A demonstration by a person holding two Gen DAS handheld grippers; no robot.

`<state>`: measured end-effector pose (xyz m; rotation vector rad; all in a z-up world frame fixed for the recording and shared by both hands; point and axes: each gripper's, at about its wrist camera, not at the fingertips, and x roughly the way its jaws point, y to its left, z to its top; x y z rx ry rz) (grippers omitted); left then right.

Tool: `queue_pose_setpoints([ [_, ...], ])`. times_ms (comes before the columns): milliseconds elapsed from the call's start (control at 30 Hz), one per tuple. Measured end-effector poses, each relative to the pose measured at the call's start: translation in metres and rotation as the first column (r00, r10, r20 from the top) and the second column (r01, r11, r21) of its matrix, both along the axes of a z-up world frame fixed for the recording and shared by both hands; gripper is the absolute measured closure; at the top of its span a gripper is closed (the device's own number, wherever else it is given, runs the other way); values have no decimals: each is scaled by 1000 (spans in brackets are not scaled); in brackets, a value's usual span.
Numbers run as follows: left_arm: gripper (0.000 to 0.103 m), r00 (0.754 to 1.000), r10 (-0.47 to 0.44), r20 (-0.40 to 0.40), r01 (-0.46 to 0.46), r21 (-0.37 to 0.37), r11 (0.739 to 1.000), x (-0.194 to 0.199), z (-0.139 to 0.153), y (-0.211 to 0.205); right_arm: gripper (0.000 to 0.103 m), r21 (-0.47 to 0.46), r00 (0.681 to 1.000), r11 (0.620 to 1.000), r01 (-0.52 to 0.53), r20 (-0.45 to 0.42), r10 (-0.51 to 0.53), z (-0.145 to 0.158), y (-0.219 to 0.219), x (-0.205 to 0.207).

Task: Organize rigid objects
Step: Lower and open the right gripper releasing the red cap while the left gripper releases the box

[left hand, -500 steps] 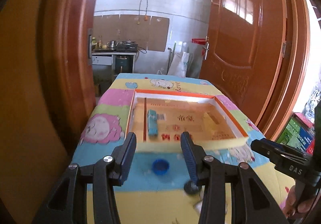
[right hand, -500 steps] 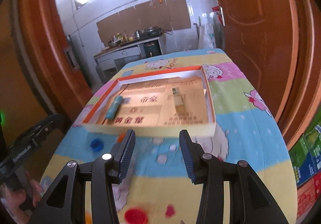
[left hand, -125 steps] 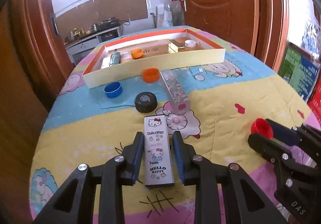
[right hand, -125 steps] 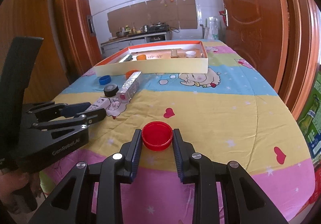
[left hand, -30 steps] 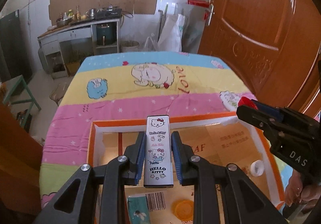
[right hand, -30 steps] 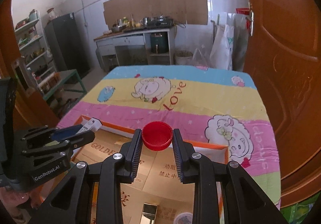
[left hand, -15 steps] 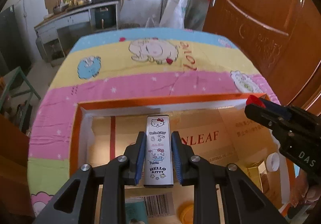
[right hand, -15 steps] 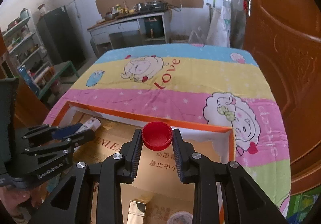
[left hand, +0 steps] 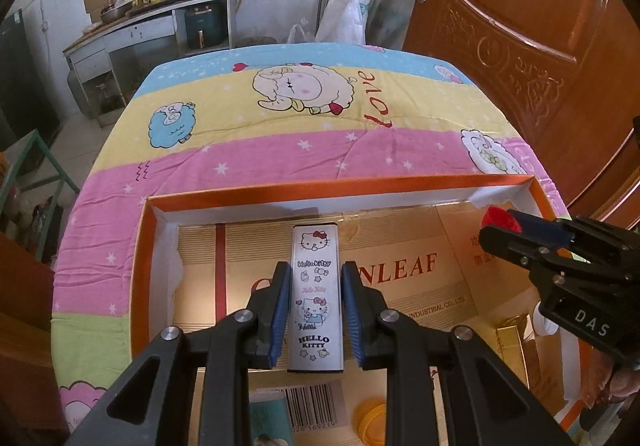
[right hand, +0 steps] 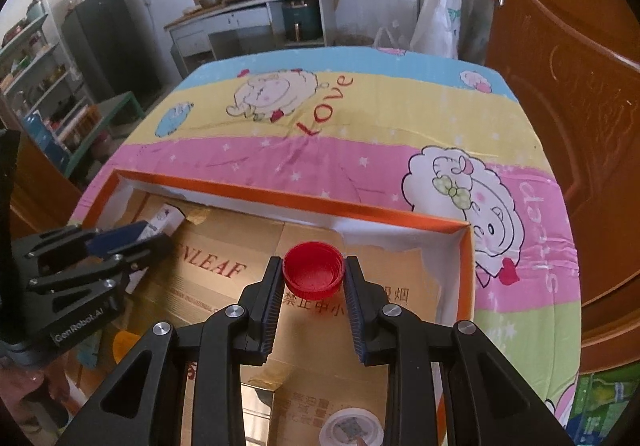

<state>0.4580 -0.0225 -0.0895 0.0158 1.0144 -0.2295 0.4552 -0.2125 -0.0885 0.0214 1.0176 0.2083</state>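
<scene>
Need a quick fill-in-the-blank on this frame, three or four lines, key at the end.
1. The left gripper is shut on a Hello Kitty ____.
2. The right gripper is shut on a ____ bottle cap.
3. Both grippers hang over the tray with the ____ rim.
4. The tray sits on a tablecloth printed with cartoon ____.

Missing words: box; red; orange; sheep

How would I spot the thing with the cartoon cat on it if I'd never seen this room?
Find the orange-rimmed cardboard tray on the striped bedsheet. Above its floor, the left hand-held gripper pinches a slim white Hello Kitty box. It is long and flat with printed pictures, unlike the round red cap in the other gripper.
</scene>
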Motion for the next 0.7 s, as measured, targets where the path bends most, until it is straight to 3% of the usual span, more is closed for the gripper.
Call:
queue_pose_setpoints([
  [333, 77, 1000, -5, -1, 5, 9, 1000, -1, 0, 0, 73, -15, 1000, 1000, -4, -31, 3, -6, 0, 3],
  [600, 76, 1000, -4, -2, 4, -14, 1000, 0, 0, 1, 72, -97, 999, 995, -24, -35, 21, -8, 8, 3],
  [633, 76, 1000, -2, -2, 2, -22, 1000, 0, 0, 2, 71, -104, 999, 994, -27, -34, 24, -8, 9, 4],
  [700, 76, 1000, 1, -3, -1, -41, 999, -1, 1, 5, 56, -106, 999, 994, -27, -32, 24, -8, 9, 3],
])
